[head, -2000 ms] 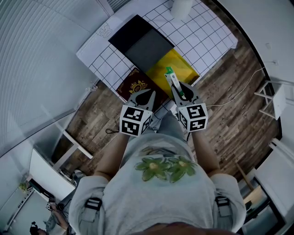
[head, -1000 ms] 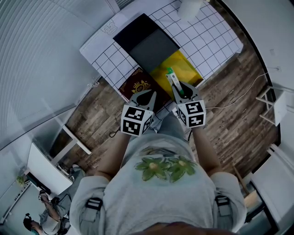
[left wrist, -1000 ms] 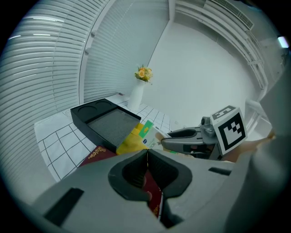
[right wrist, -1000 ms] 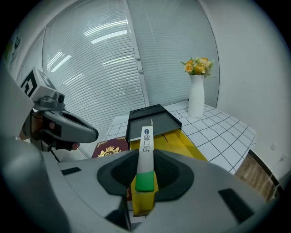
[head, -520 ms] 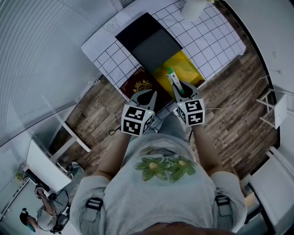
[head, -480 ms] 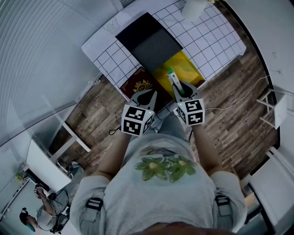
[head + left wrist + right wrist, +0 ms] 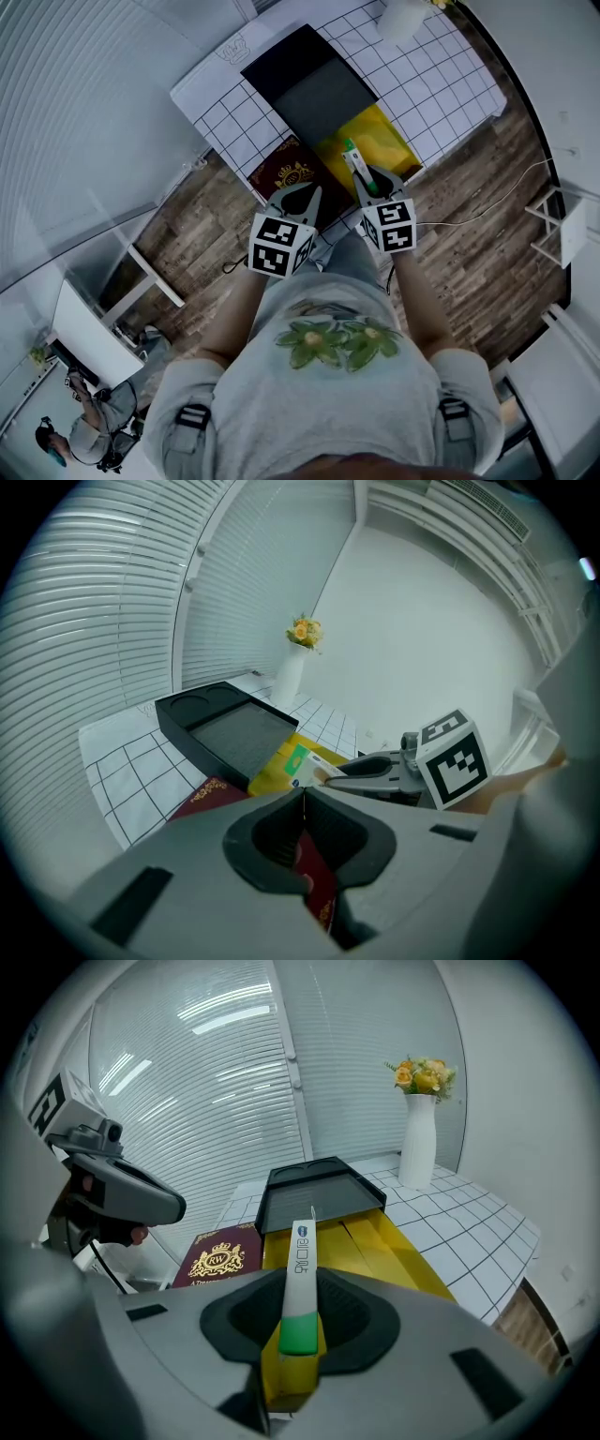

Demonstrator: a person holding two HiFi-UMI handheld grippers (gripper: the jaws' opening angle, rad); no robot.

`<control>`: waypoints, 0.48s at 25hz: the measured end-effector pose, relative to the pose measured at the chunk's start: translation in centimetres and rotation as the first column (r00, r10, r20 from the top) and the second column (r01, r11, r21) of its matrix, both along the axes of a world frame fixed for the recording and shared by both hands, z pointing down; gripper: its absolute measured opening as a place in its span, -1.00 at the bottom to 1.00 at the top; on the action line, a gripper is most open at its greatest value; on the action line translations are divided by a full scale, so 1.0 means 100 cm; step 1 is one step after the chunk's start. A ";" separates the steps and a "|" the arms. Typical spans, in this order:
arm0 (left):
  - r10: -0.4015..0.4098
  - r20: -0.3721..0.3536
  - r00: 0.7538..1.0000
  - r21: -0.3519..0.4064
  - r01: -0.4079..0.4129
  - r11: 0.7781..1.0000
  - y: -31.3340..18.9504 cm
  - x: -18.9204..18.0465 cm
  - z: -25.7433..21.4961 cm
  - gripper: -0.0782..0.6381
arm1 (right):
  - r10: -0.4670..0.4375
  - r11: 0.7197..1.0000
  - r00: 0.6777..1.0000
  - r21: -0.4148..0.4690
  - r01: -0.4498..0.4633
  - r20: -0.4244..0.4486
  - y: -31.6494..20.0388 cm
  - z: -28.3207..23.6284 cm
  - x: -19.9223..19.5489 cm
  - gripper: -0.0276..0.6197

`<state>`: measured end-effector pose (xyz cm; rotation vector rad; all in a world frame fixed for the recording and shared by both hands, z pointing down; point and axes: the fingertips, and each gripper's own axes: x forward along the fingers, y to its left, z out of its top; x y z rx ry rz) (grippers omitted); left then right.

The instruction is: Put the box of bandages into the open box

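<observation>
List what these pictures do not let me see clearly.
- Bandage box: the right gripper view shows only its thin edge; the broad faces are unseen.
- Yellow box: its near end is hidden behind the right gripper.
- Vase: partly cut off by the head view's top edge.

Open box [image 7: 314,89] on table [image 7: 441,84]; vase [image 7: 403,15] behind it, right.

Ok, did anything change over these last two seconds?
Barely anything. The right gripper still holds the box of bandages just short of the open black box, with no clear shift toward it. Nothing was picked up or let go. The left gripper stays shut and empty in the same spot. Only the head view itself drifted slightly.
</observation>
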<state>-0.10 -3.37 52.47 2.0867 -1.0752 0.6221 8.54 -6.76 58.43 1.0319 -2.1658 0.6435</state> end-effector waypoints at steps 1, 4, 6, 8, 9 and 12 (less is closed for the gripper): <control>-0.001 0.000 1.000 0.000 0.001 1.000 0.000 0.000 0.000 -0.76 | -0.001 1.000 1.000 -0.002 0.001 -0.002 0.000 0.001 0.000 -0.63; -0.004 0.000 1.000 -0.002 0.004 1.000 0.000 -0.002 0.000 -0.76 | -0.006 1.000 1.000 -0.007 0.006 -0.010 0.000 0.006 -0.001 -0.63; -0.004 0.001 1.000 -0.003 0.004 1.000 0.000 -0.002 0.000 -0.76 | -0.011 1.000 1.000 -0.010 0.011 -0.016 0.000 0.009 -0.002 -0.63; -0.003 0.002 1.000 -0.003 0.003 1.000 0.001 -0.003 0.000 -0.76 | -0.013 1.000 1.000 -0.014 0.013 -0.020 0.000 0.011 -0.002 -0.63; -0.002 0.002 1.000 -0.003 0.002 1.000 0.001 -0.003 0.001 -0.76 | -0.014 1.000 1.000 -0.015 0.014 -0.022 0.000 0.013 -0.002 -0.63; -0.004 0.003 1.000 -0.005 0.004 1.000 0.001 -0.004 0.001 -0.76 | -0.016 1.000 1.000 -0.018 0.015 -0.026 -0.001 0.016 -0.003 -0.63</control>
